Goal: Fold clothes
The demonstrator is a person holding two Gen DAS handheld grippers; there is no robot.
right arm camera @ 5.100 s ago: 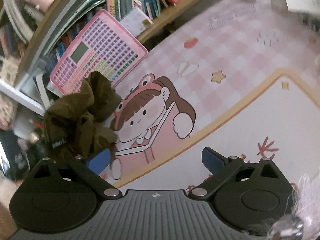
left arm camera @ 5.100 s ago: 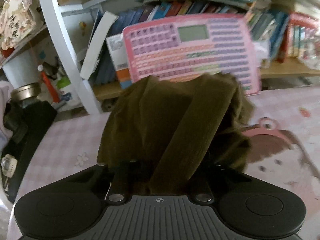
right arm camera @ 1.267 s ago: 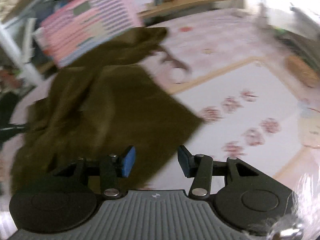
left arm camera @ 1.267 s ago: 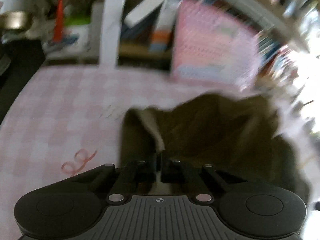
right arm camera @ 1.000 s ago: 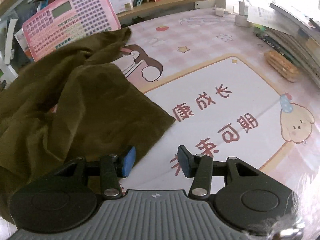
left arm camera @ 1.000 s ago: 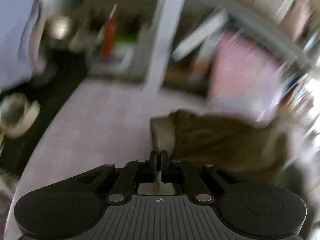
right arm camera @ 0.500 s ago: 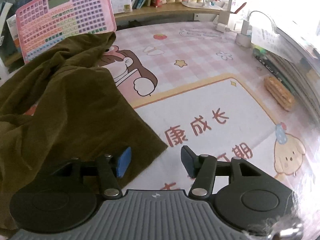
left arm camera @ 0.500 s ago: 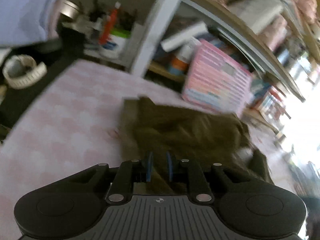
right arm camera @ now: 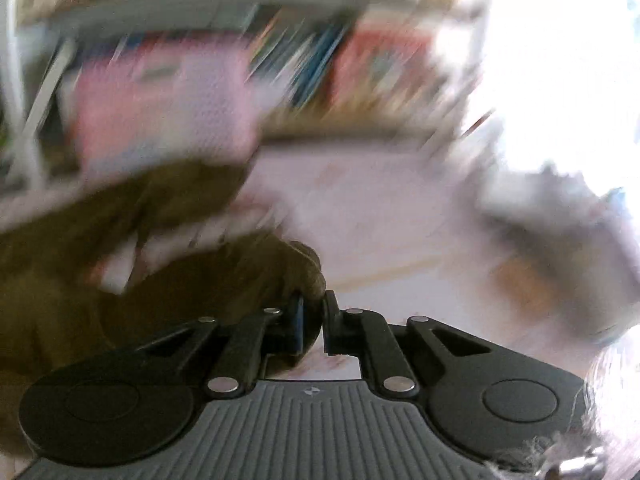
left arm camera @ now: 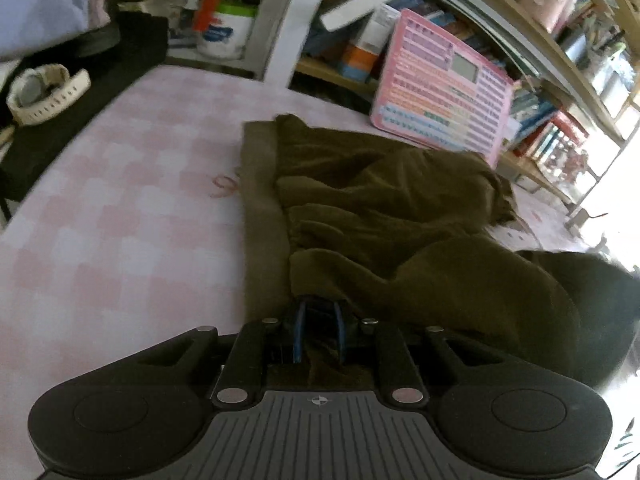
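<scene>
A dark olive-brown garment (left arm camera: pixel 380 216) lies crumpled on the pink checked table mat (left arm camera: pixel 120 208), its ribbed band running along its left edge. My left gripper (left arm camera: pixel 318 312) sits at the garment's near edge with its blue pads slightly apart and cloth lying between them. In the blurred right wrist view the garment (right arm camera: pixel 160 248) hangs to the left, and my right gripper (right arm camera: pixel 312 308) is shut on a corner of it, held above the mat.
A pink toy keyboard (left arm camera: pixel 444 84) leans against the bookshelf (left arm camera: pixel 560 40) behind the garment. A white shelf post (left arm camera: pixel 292 20), a tub and bottles stand at the back left. A white watch (left arm camera: pixel 44 92) lies on a black surface at the left edge.
My right gripper has closed on a corner of the garment and is swinging it upward fast. My left gripper's pads have opened slightly at the garment's near edge.
</scene>
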